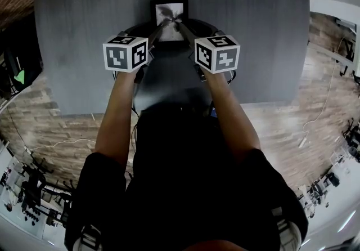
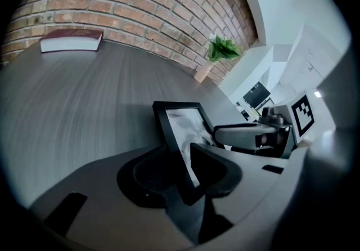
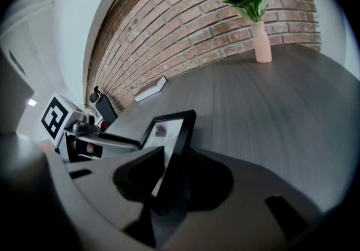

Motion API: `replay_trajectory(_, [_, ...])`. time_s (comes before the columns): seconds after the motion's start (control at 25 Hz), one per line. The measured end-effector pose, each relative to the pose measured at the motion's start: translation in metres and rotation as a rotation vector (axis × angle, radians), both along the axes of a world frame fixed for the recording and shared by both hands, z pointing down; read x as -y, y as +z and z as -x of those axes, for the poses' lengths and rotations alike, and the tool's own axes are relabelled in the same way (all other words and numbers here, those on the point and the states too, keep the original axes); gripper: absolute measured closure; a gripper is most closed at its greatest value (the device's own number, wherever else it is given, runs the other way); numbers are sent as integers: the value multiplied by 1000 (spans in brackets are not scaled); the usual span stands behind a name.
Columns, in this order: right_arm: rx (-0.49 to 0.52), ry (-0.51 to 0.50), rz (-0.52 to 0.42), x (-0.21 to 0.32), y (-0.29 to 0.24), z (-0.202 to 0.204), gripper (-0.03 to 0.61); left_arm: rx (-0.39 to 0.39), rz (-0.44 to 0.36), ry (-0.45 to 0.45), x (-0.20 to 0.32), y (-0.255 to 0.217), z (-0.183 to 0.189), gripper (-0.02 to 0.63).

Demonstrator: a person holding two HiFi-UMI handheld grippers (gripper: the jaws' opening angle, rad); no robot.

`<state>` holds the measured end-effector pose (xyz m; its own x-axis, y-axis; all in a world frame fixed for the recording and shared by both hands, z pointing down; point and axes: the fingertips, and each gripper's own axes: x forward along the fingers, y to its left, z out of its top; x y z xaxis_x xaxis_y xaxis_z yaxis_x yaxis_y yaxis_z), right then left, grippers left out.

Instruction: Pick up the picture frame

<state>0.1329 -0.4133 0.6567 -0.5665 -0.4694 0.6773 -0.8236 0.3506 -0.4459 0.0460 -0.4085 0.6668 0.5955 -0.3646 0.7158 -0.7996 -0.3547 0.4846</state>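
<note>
A black picture frame (image 1: 169, 19) with a pale print stands tilted on the dark grey table (image 1: 253, 36), straight ahead of me. My left gripper (image 1: 156, 33) is shut on the frame's left edge, and my right gripper (image 1: 183, 30) is shut on its right edge. In the left gripper view the frame (image 2: 183, 126) runs up from between the jaws of the left gripper (image 2: 183, 160), with the right gripper (image 2: 253, 134) beyond it. In the right gripper view the frame (image 3: 169, 131) is pinched by the right gripper (image 3: 167, 168), and the left gripper (image 3: 95, 140) shows behind it.
A red-covered book (image 2: 72, 40) lies at the table's far left by the brick wall. A small plant in a pale vase (image 3: 260, 41) stands at the far right. The table's near edge (image 1: 169, 110) is just in front of my body.
</note>
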Motion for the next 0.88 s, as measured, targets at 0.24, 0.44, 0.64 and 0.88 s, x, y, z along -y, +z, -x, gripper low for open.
replay_trajectory(0.24, [15, -19, -123, 7, -58, -18, 465, -3, -122, -52, 3, -57, -18, 491])
replay_trajectory(0.44, [41, -23, -268, 6, -119, -40, 477, -8, -269, -88, 3, -122, -37, 494])
replay_trajectory(0.64, [88, -45, -403, 0, -182, -59, 488, 23, -426, -125, 4, -193, -53, 495])
replay_trajectory(0.88, [149, -49, -571, -7, -262, -76, 492, 60, -611, -150, -6, -274, -68, 508])
